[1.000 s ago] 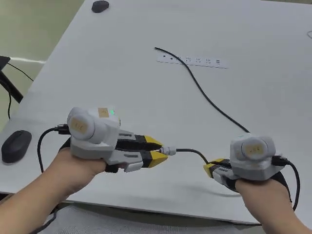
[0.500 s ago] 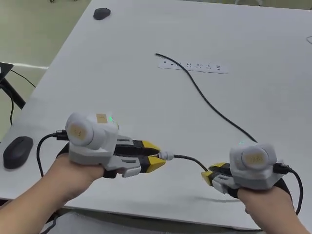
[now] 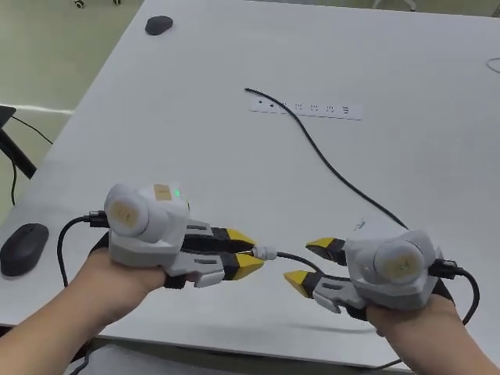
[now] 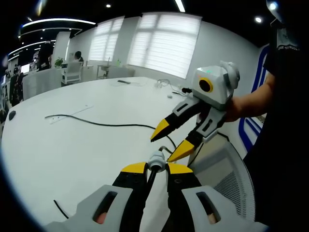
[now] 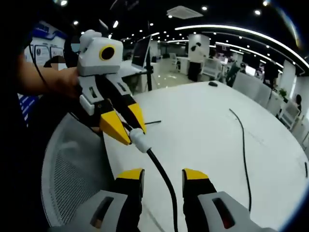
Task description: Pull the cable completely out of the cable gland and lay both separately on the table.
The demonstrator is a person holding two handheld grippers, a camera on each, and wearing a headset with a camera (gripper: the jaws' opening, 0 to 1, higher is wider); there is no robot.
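Note:
My left gripper (image 3: pixel 255 251) is shut on a small grey-white cable gland (image 3: pixel 266 253) just above the white table (image 3: pixel 180 148), near its front edge. A black cable (image 3: pixel 328 168) leaves the gland, bends right and runs away across the table. My right gripper (image 3: pixel 306 263) faces the left one, open, with one yellow-tipped jaw on each side of the cable close to the gland. In the left gripper view the gland (image 4: pixel 156 161) sits between my shut jaws, the right gripper (image 4: pixel 166 145) open beyond it. The right gripper view has the cable (image 5: pixel 157 164) passing between my spread jaws to the gland (image 5: pixel 136 139).
A white power strip (image 3: pixel 305 108) lies mid-table under the cable's far end. One dark mouse (image 3: pixel 23 248) rests at the left edge, another (image 3: pixel 158 25) at the far end. A mesh chair seat (image 5: pixel 72 174) is below the table's near edge.
My right gripper has opened and let go of the cable, and has shifted left toward the gland. The left gripper still holds the gland in the same place.

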